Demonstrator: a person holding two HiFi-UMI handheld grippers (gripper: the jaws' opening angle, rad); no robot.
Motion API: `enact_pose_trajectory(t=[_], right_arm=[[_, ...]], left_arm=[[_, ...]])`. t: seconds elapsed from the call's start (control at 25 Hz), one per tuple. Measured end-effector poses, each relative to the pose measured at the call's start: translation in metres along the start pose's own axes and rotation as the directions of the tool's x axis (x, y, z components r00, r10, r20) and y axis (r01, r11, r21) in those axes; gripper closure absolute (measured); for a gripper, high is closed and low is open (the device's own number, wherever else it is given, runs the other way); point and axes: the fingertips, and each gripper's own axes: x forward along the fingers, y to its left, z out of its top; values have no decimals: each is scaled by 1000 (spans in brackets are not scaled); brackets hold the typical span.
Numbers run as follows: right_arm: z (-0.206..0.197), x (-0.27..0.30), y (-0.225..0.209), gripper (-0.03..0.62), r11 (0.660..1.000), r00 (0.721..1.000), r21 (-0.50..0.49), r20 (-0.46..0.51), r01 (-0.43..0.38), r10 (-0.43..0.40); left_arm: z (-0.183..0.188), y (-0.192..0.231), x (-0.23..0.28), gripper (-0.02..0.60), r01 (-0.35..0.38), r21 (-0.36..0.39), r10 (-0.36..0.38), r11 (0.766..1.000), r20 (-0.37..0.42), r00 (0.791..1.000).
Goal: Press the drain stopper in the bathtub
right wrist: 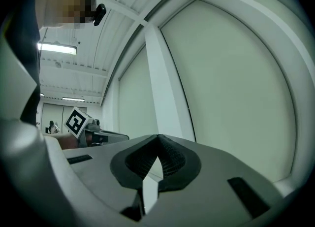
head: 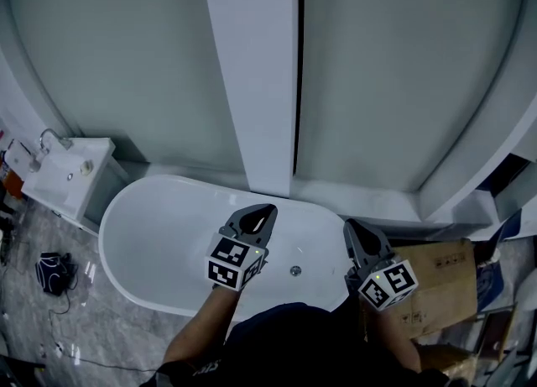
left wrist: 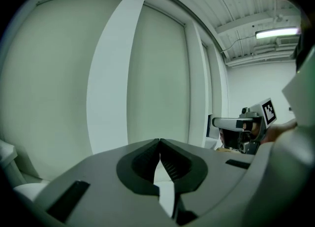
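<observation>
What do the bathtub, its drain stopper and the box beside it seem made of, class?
Bathtub: smooth glossy white, perhaps acrylic or enamel. Drain stopper: small silvery disc, probably metal. Box: matte brown with folded flaps, cardboard.

Pale wall panels (head: 126,58) rise above grey floor (head: 109,326).

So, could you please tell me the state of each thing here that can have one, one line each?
left tongs: shut, tips together, nothing between them.
right tongs: shut, tips together, nothing between them.
drain stopper: not touched by either tongs; whether it is up or pressed down cannot be told.
bathtub: no water visible inside.
</observation>
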Motion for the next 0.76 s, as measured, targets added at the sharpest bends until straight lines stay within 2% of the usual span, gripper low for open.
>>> enact_pose_trajectory(t=[0.52,0.76], right_arm=[[-9,18,11,583,1000,999,-4,-31,-23,23],[-7,19,10,583,1000,999,-3,-26,-23,23]], left_arm=[[1,1,-1,565,26,-27,-25,999,38,999],[6,-1,3,565,29,-12,-29,999,49,998]])
